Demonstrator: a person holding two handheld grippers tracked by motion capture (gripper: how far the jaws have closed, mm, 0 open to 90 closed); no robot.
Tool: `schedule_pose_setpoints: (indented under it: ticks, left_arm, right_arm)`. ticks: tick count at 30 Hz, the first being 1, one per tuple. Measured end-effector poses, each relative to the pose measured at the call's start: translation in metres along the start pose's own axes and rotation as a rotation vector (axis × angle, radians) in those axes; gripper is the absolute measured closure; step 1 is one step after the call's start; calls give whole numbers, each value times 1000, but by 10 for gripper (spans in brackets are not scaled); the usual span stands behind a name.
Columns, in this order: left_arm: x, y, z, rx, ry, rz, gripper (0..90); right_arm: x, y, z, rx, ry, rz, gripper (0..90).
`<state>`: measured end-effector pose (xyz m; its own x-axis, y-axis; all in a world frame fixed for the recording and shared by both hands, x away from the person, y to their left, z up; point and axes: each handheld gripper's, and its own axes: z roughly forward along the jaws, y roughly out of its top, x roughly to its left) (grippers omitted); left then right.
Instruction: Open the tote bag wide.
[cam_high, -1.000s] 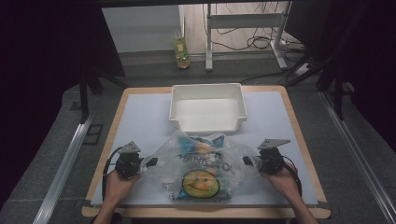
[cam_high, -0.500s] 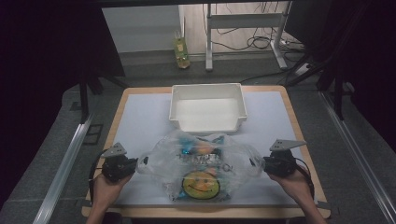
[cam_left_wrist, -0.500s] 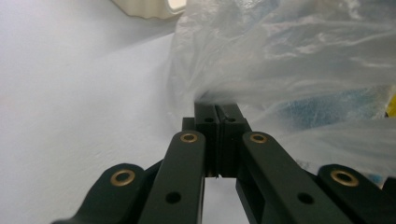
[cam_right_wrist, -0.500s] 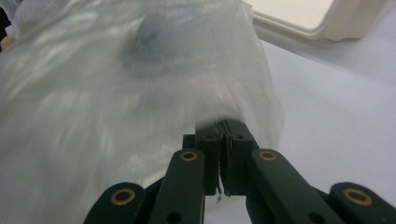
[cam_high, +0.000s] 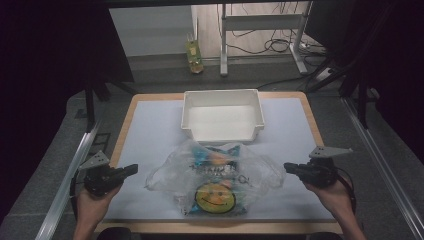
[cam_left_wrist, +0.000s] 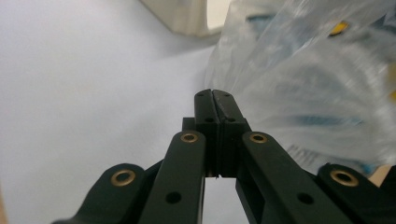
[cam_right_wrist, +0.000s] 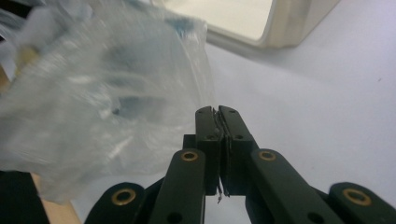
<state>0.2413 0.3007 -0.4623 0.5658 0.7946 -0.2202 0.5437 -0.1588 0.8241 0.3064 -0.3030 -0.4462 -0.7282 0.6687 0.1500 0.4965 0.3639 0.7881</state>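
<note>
Bag (cam_high: 215, 175) (clear plastic, snack packets inside) lies at lower centre of the surface (cam_high: 150, 130); left tool (cam_high: 131, 170) and right tool (cam_high: 289, 167) each clamp an edge.

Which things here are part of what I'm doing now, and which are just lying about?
In the job:
- clear plastic bag of packets, pinched at each end
- left tongs, shut on the bag's edge
- right tongs, shut on the other edge
- white bin behind the bag, a likely destination

Lying about:
- bottle on the floor
- cables beyond the table
</note>
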Motion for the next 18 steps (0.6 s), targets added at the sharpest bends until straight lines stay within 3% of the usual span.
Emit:
schedule_pose_setpoints:
  ticks: [4,9,18]
  left_arm:
    - [-10,16,-12,-22,-13,24,894]
    - [-26,33,-19,-39,-67,40,894]
    - [-71,59,-7,-33,-207,102,894]
  right_arm:
    - [4,12,-10,-22,4,-12,861]
    - [11,26,-20,-48,22,-21,858]
    - [41,52,-21,-57,116,-44,854]
